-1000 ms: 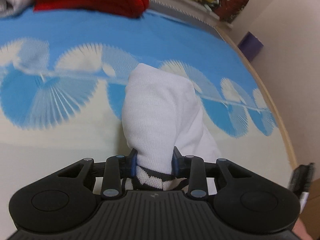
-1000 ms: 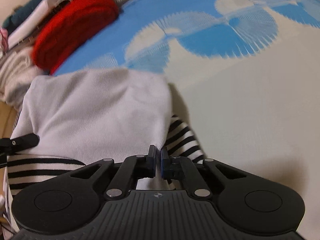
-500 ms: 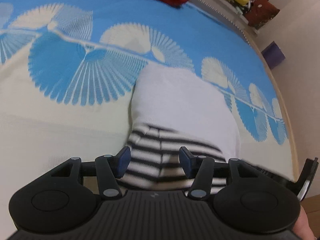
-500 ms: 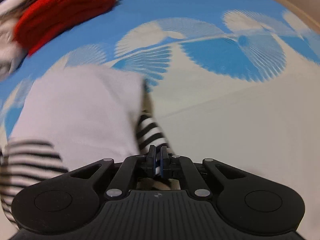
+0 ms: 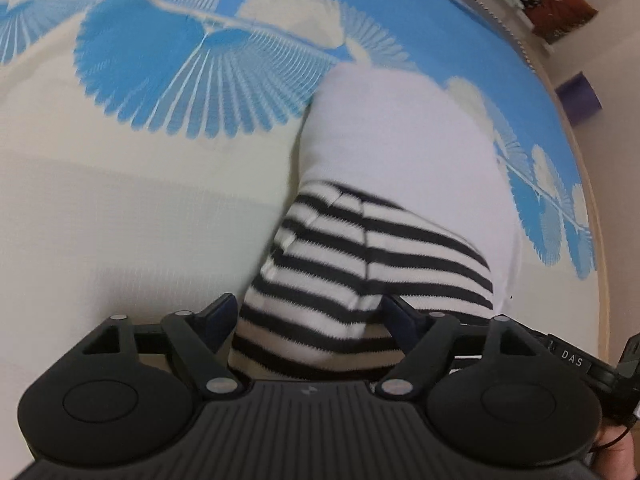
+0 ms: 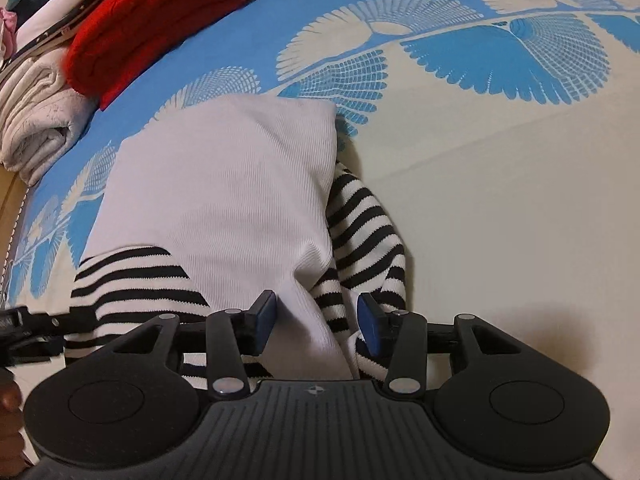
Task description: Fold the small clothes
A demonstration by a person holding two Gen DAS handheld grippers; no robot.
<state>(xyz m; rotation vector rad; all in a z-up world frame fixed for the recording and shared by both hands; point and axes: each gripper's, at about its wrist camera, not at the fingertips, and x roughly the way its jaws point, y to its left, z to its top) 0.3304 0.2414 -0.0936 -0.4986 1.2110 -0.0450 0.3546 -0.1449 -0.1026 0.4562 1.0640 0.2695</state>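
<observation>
folded striped top (image 6: 224, 200) on bedspread (image 6: 500, 200)

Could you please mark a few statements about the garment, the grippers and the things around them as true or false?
1. The white garment has black-and-white striped sleeves. True.
2. The right gripper is clamped shut on the fabric. False: its jaws are opening, with fabric between them but not pinched.
3. A red knit item lies beyond the garment. True.
4. The garment lies on a plain grey sheet. False: the bedspread is blue and cream with fan patterns.
5. The left gripper is opening over a striped sleeve. True.
</observation>
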